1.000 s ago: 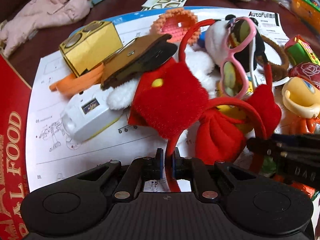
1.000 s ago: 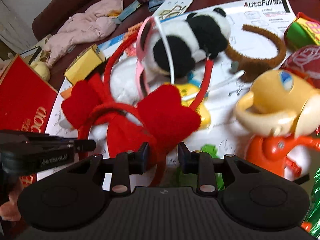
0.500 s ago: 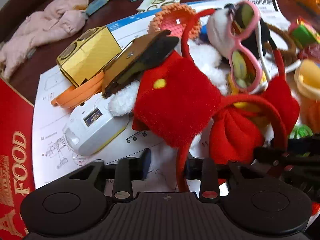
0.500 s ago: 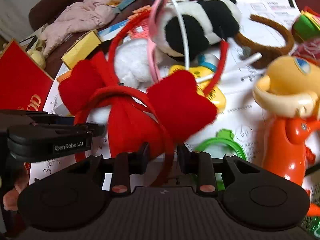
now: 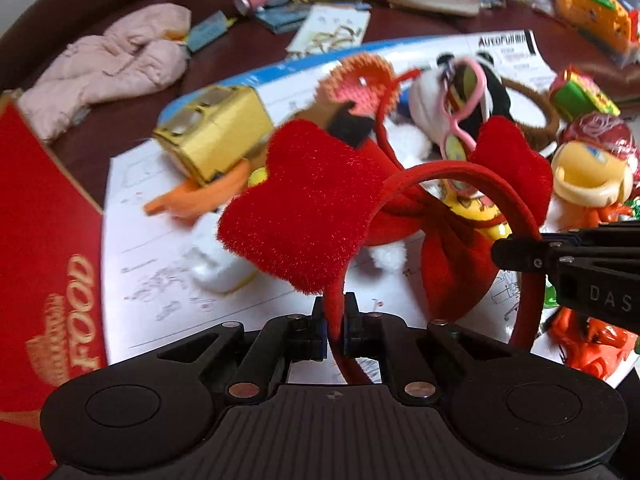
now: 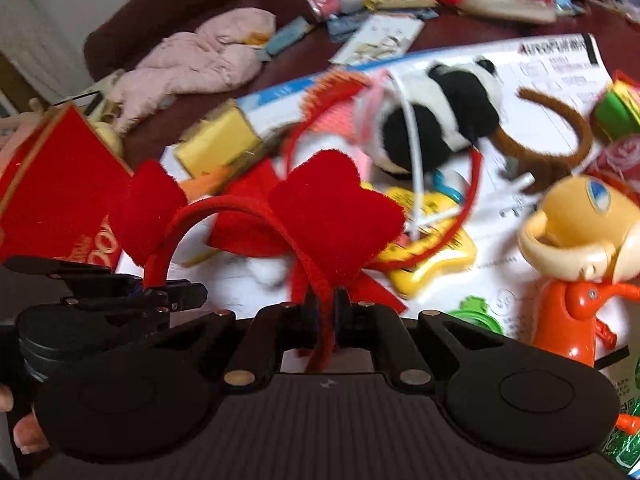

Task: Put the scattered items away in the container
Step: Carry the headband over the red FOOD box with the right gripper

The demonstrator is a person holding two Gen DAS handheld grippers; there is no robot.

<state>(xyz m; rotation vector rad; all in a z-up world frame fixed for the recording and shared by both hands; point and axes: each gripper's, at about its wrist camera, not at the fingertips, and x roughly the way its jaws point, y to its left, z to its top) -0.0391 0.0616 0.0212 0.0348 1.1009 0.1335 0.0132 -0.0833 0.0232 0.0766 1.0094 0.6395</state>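
Above the messy table, a red headband (image 5: 460,172) hangs between both tools. It's fuzzy velvet-looking stuff, a thin curved band with two big plush heart-shaped ears and a floppy red bow underneath. One end of the band is pinched tight in the left gripper (image 5: 334,328), the other end is clamped in the right gripper (image 6: 324,316), so it arches between them, clear of the white instruction sheet (image 5: 160,272). Underneath sit a panda plush (image 6: 448,120), a gold box (image 5: 216,136) and an orange-and-cream toy figure (image 6: 576,264). At the left edge is a red box (image 5: 44,240) with gold lettering.
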